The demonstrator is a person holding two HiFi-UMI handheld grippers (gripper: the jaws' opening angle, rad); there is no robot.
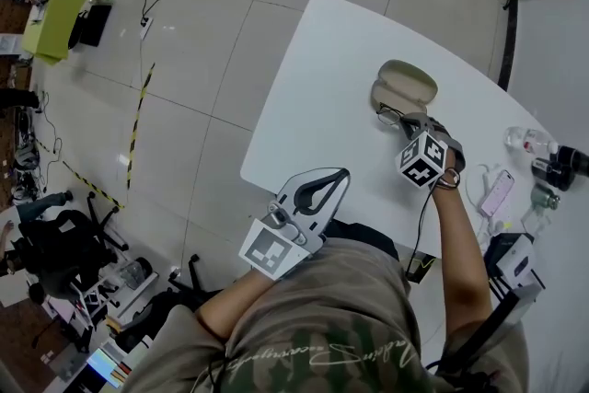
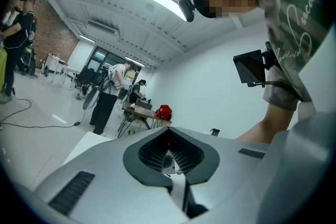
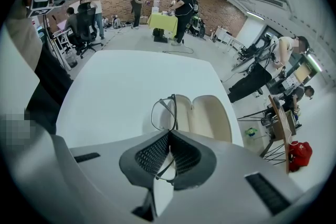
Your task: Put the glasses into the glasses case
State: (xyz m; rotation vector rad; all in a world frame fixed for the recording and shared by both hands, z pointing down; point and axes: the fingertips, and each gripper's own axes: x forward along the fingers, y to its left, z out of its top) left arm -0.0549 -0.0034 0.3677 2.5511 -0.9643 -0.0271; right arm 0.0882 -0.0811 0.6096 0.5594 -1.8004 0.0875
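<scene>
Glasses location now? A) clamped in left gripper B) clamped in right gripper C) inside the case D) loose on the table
B: the right gripper has its jaws closed on the glasses, with one lens poking out by the open glasses case.

Readable text: none | olive shirt (image 1: 368,354), head view: pale cursive lettering across the chest, too folded and blurred to read | same shirt, left gripper view: large cursive letters, cut off at the edge, unreadable | cubes on left gripper (image 1: 337,176) and right gripper (image 1: 409,120): black-and-white square code patterns, no letters or numbers
</scene>
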